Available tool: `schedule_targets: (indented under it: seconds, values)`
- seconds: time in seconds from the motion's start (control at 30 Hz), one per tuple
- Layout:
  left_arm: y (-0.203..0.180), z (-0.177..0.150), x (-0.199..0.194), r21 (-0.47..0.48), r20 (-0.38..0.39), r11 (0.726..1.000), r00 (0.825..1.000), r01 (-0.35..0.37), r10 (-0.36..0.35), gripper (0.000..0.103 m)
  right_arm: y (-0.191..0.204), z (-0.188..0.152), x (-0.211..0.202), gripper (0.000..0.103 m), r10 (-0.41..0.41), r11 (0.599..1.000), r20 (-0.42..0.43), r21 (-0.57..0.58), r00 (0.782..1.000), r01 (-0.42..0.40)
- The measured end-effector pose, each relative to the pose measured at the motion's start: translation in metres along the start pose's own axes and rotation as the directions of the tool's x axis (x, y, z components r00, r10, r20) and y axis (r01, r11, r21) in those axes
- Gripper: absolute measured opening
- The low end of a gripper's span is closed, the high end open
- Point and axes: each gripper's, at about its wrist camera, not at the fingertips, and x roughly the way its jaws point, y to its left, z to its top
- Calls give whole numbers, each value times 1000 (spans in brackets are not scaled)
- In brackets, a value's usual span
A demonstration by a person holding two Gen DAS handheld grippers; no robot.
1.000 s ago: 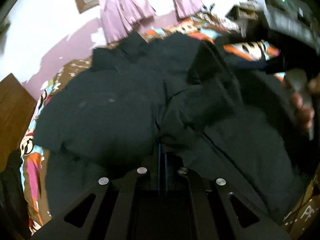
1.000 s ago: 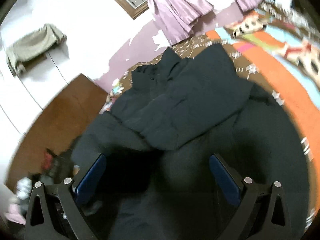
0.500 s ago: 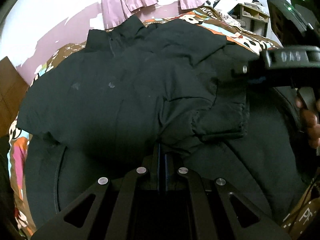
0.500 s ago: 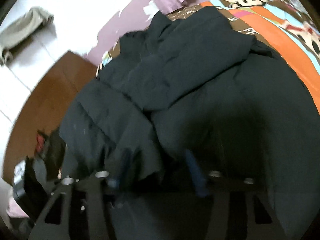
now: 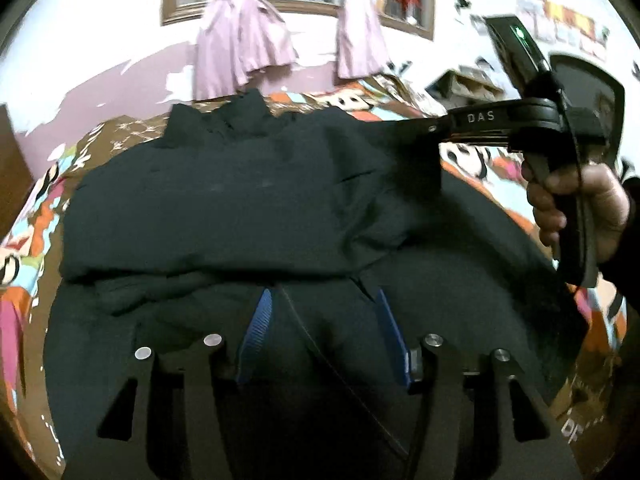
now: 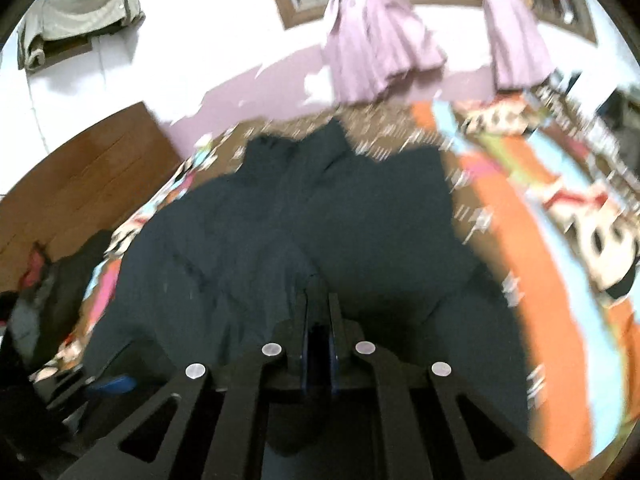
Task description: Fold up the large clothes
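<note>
Fabric filled most of the bed (image 5: 36, 216): one large dark garment (image 5: 224, 200) lay spread over the patterned cover, its collar at the far end, away from both sets of jaws. Two grippers were at work. The left gripper (image 5: 324, 328) had its jaws parting, its two blue pads (image 5: 256, 332) standing clear of the cloth just beneath them, nothing pinched. The right gripper (image 6: 318, 320) had its jaws together, clamped on a fold of the garment rising just ahead of them. One hand (image 5: 580, 212) held the right gripper's handle, off to the right of the left jaws. Two mauve curtains (image 6: 376, 40) hung on the wall beyond the garment, and one grey cloth (image 6: 76, 16) hung high to their left.
</note>
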Motion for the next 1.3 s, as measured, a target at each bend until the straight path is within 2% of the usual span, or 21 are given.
schedule_targets:
  seconds: [0.17,0.33,0.37,0.4,0.43,0.47,0.53,0.6,0.7,0.77,0.83,0.9,1.03,1.3]
  values:
    - [37,22,2,-154,8,983,994,-103,106,48,-16,30,23,7,-112,993,60,-39,992,115]
    - [90,52,5,-331,27,937,992,-109,125,48,-12,24,50,11,-141,984,51,-103,989,146]
    - [100,61,8,-358,22,926,991,-118,135,48,-10,20,54,25,-161,980,56,-111,985,166]
    - [105,67,9,-366,19,922,990,-123,140,49,-9,18,55,34,-174,976,65,-117,983,181]
    - [110,75,14,-365,11,922,989,-133,147,49,-8,15,56,55,-182,974,83,-119,980,191]
    - [112,79,17,-354,1,924,988,-146,156,49,-7,12,55,67,-180,974,107,-119,978,193]
    - [111,90,30,-303,-23,936,983,-180,181,49,-1,9,54,68,-172,970,143,-149,975,193]
    - [108,90,48,-269,-50,939,977,-213,207,49,7,5,61,68,-157,958,131,-220,979,184]
    - [112,81,80,-238,-124,934,962,-266,242,52,14,0,80,68,-126,943,71,-300,990,141]
    - [117,71,97,-232,-171,931,954,-283,247,53,16,-7,100,68,-133,933,-4,-337,991,124]
    - [115,61,103,-217,-160,933,953,-286,255,53,12,-16,122,69,-149,929,-76,-351,986,113]
    - [112,53,107,-190,-145,935,951,-299,275,54,8,-19,134,70,-143,936,-105,-339,984,100]
    - [109,44,118,-145,-145,929,936,-340,320,54,2,-21,141,70,-124,944,-124,-320,985,78]
    - [111,41,132,-108,-159,923,922,-371,352,54,-5,-27,151,71,-108,955,-152,-292,982,60]
